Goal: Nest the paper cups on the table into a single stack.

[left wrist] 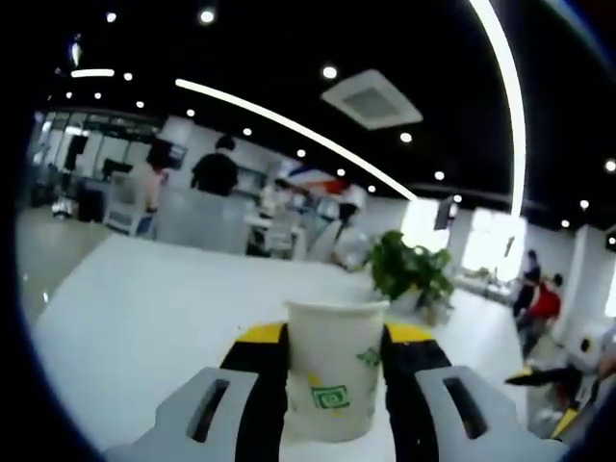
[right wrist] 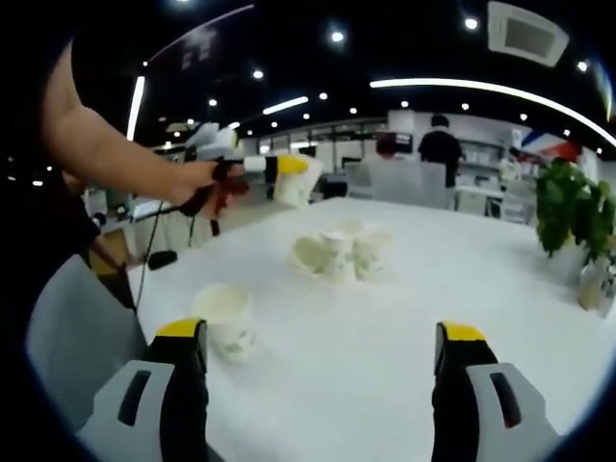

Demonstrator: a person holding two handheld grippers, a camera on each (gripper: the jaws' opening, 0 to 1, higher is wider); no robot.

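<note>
Ahead, right fingers (right wrist: 322, 361) spread wide above bare table (right wrist: 385, 318).

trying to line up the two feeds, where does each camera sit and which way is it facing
Left gripper view: rides the left gripper, looking level across the white table to a potted plant; its jaws clamp a paper cup.
Right gripper view: rides the open right gripper, facing the loose cups and a lone cup; the person's forearm crosses it.
Shared: table, plant, held cup.
</note>
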